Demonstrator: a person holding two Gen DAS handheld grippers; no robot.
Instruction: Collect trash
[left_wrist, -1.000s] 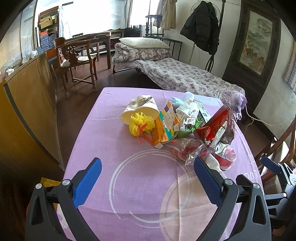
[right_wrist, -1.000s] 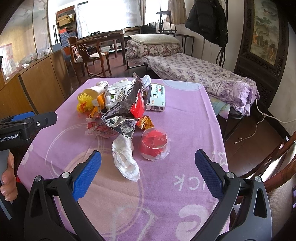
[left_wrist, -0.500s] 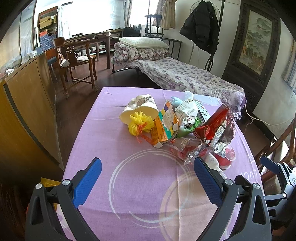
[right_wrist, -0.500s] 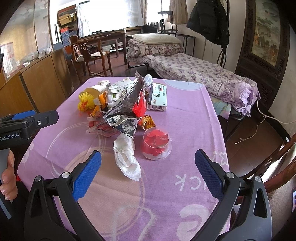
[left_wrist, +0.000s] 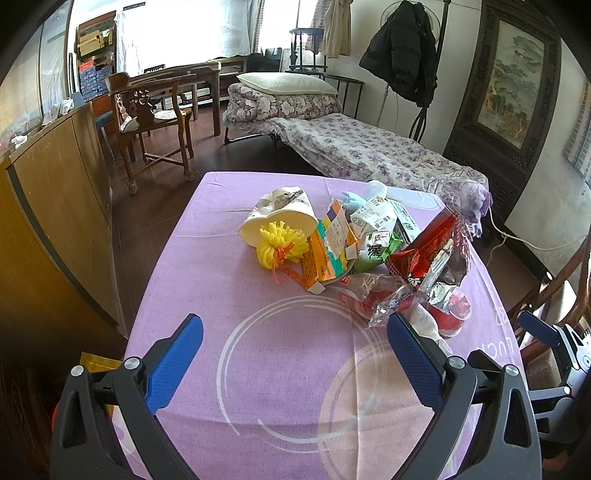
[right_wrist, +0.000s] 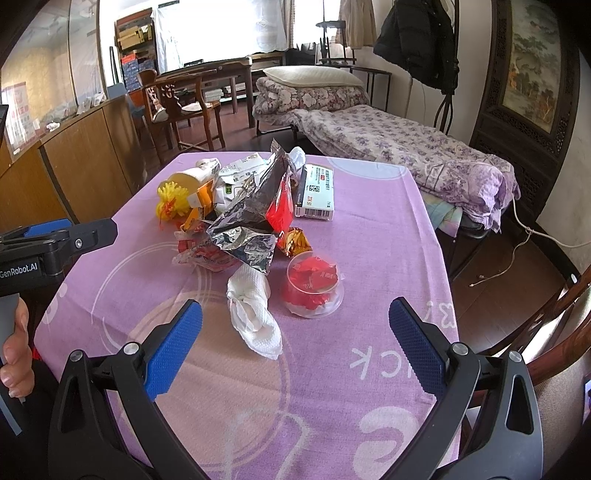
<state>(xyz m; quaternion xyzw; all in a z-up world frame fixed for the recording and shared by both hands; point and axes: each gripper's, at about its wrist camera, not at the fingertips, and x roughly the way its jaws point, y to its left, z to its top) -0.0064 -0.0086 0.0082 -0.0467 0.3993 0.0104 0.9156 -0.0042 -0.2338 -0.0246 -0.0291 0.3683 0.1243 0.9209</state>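
Observation:
A heap of trash lies on the purple tablecloth: a cream paper cup, a yellow tassel ball, an orange carton, a green-white drink carton, a red foil snack bag, a crumpled white tissue, a clear plastic cup with red wrappers and a white medicine box. My left gripper is open and empty, short of the heap. My right gripper is open and empty, just before the tissue and the clear cup.
A wooden cabinet stands left of the table. A wooden chair and a bed with floral bedding stand beyond it. A chair back is at the table's right edge. The left gripper shows in the right wrist view.
Both grippers have drifted slightly toward the heap, which sits a little nearer in the right wrist view. Nothing on the table has moved.

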